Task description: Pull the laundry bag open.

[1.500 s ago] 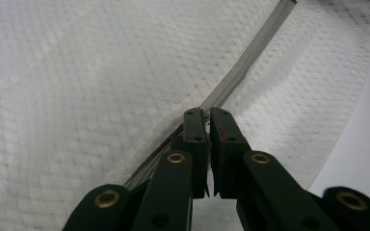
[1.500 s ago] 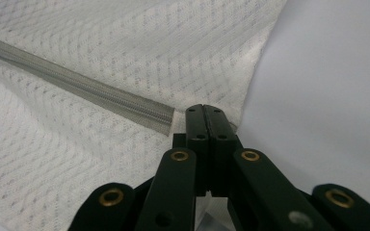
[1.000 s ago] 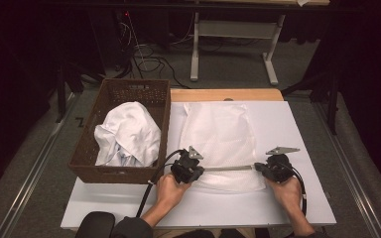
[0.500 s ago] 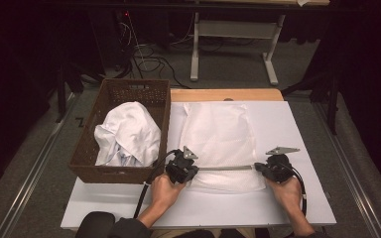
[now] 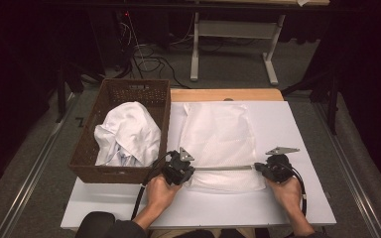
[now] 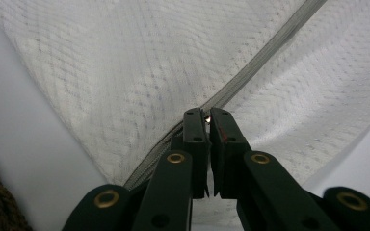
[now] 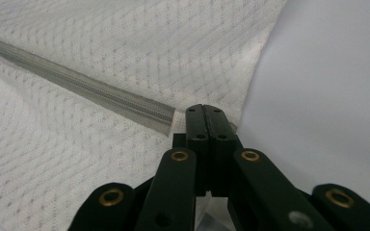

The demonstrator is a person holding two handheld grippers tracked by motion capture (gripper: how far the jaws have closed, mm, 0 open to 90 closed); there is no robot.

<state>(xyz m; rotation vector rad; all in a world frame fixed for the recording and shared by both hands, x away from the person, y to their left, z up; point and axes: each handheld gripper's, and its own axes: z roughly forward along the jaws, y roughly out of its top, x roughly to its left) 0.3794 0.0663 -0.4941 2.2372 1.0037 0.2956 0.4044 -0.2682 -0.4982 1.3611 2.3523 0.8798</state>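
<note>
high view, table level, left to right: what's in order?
Wicker basket with white cloth → left tool, shut on the zipper pull → zipper along the white mesh cover → right tool, shut on the cover's edge.

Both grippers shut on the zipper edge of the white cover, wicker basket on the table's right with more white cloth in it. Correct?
One thing is wrong: the wicker basket stands at the table's left, beside the left gripper, as the high view shows. The rest holds: the left gripper and the right gripper are shut on the zipper edge of the white cover, and white cloth lies in the basket.
</note>
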